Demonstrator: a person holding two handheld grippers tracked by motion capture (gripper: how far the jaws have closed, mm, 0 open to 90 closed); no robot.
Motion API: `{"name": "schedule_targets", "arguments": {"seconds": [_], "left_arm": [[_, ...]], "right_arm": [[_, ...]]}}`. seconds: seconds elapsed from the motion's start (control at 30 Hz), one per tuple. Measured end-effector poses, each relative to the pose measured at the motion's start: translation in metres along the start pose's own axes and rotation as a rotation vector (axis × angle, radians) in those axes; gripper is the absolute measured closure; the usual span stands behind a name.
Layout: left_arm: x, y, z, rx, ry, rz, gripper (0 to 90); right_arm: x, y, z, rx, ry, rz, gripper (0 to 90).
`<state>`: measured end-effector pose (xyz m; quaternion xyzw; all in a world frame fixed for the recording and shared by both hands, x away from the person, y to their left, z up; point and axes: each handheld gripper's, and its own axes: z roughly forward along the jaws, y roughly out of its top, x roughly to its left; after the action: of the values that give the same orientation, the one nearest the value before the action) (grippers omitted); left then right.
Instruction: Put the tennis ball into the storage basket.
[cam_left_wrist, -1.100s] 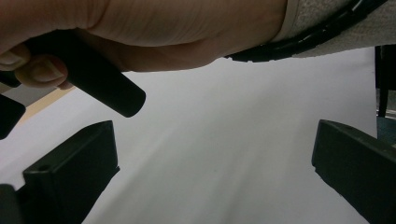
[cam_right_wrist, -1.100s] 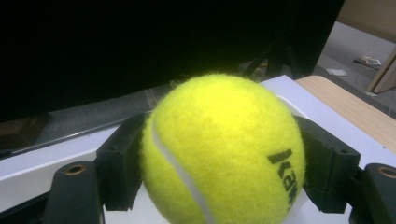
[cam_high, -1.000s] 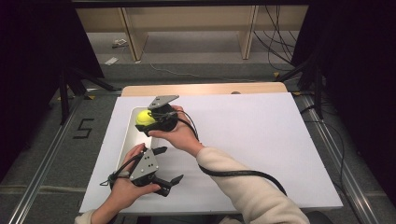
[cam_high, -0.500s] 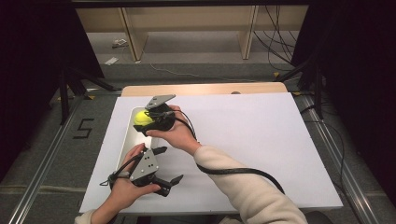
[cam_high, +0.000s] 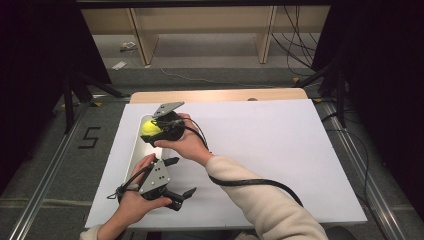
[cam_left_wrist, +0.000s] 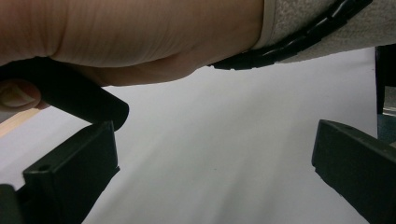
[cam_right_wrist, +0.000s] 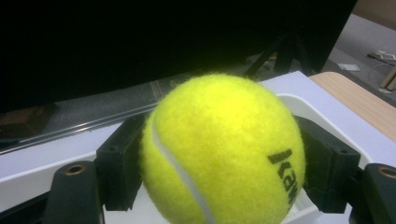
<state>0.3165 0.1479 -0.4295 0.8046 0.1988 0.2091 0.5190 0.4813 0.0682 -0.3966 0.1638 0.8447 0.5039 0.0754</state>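
My right hand-held gripper (cam_high: 151, 129) is clamped on the tennis ball (cam_high: 149, 127), one jaw on each side of it; in the right gripper view the ball (cam_right_wrist: 224, 149) sits squarely between the jaws. It hangs over the far end of the white tray (cam_high: 134, 155) at the left of the bench (cam_high: 280, 150), whether touching the tray or just above it I cannot tell. My left hand-held gripper (cam_high: 180, 176) rests near me on the bench, jaws apart and empty (the left gripper view looks under my right wrist).

Step in hand, as I judge it: carrying the ball at the tray, either a placing or a lift. The next move calls for a steady grip and a clear path over the tray's rim.

Writing: black letters on the ball, partly turned away, not readable. A "5" (cam_high: 90, 137) is marked on the floor left of the bench.
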Motion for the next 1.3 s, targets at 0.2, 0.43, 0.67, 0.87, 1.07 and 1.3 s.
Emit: {"name": "schedule_targets", "arguments": {"seconds": [0.2, 0.43, 0.67, 0.87, 1.07, 1.3], "left_arm": [[0.0, 0.0, 0.0, 0.001, -0.001, 0.002, 0.0], [0.0, 0.0, 0.0, 0.003, -0.004, 0.001, 0.0], [0.0, -0.001, 0.001, 0.005, -0.005, 0.003, 0.0], [-0.001, -0.001, 0.001, 0.007, -0.008, 0.005, 0.0], [-0.001, -0.001, 0.001, 0.009, -0.01, 0.004, 0.0], [-0.001, -0.001, 0.001, 0.012, -0.014, 0.005, 0.0]], "right_arm": [[0.001, 0.0, 0.004, 0.02, 0.012, -0.013, 26.6], [0.001, -0.001, 0.009, 0.04, 0.027, -0.018, 26.6], [0.002, -0.002, 0.013, 0.06, 0.035, -0.016, 26.6], [0.001, -0.003, 0.018, 0.084, 0.042, -0.026, 26.5], [0.0, -0.005, 0.023, 0.112, 0.052, -0.025, 26.5], [-0.001, -0.008, 0.028, 0.139, 0.059, -0.028, 26.5]]}}
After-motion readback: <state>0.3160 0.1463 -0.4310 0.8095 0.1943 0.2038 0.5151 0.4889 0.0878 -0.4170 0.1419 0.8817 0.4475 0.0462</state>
